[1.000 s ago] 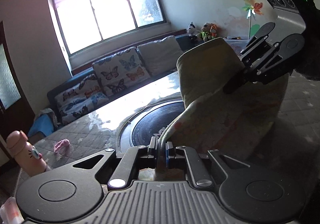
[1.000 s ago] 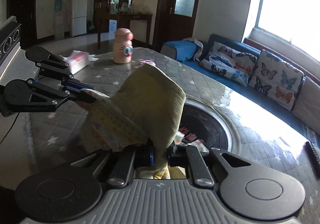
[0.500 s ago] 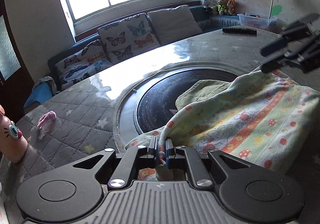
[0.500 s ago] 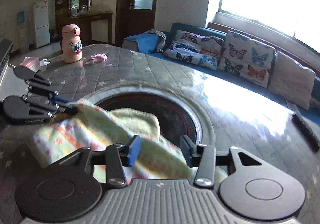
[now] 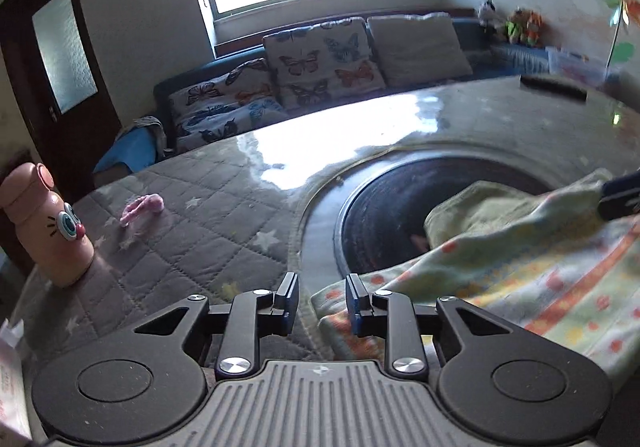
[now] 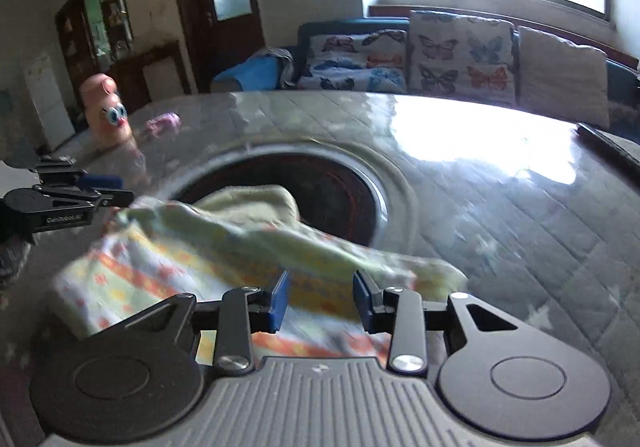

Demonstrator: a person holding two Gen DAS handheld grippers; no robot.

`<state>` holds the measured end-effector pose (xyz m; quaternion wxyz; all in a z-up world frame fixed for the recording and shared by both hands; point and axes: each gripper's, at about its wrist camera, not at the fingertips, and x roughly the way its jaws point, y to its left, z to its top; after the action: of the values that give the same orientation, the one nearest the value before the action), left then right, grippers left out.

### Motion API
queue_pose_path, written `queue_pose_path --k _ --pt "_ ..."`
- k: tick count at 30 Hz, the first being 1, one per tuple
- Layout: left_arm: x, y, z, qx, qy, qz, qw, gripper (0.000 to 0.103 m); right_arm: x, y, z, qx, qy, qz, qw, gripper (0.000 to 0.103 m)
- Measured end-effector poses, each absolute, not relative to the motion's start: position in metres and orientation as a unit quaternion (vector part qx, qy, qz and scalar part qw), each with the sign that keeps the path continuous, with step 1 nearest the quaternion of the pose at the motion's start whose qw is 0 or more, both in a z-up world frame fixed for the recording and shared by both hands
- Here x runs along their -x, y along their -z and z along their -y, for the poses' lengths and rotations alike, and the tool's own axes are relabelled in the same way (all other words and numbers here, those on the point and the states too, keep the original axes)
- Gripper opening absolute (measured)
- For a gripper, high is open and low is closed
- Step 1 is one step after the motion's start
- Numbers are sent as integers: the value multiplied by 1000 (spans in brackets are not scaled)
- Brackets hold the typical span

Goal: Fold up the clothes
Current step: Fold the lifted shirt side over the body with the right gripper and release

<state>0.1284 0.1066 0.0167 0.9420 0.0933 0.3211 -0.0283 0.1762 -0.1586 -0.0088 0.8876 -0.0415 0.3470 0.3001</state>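
A pale yellow-green cloth with orange stripes and small red prints (image 5: pixel 532 271) lies folded on the table, partly over the dark round inset. It also shows in the right wrist view (image 6: pixel 224 247). My left gripper (image 5: pixel 322 299) is open and empty, its right finger at the cloth's near-left corner. My right gripper (image 6: pixel 320 297) is open and empty, its fingers just above the cloth's near edge. The left gripper shows at the left of the right wrist view (image 6: pixel 84 187). The right gripper's fingertip (image 5: pixel 620 195) shows at the right edge of the left wrist view.
The round table has a grey quilted cover (image 5: pixel 192 231) and a dark round inset (image 5: pixel 400 207). A pink cartoon-face bottle (image 5: pixel 48 223) and a small pink item (image 5: pixel 142 209) stand at the left. A dark remote (image 5: pixel 554 87) lies at the far right. A sofa with butterfly cushions (image 5: pixel 320 63) is behind.
Both grippers lowered the lifted cloth onto the table. The right gripper let go first, then the left opened and released its corner. The cloth now lies flat.
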Motion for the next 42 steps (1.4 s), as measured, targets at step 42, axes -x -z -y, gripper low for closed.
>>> queue_pose_path --k 42 --pt "-108 -24 -39 -91 98 -296 946 29 -74 8 109 118 -388 -292 866 33"
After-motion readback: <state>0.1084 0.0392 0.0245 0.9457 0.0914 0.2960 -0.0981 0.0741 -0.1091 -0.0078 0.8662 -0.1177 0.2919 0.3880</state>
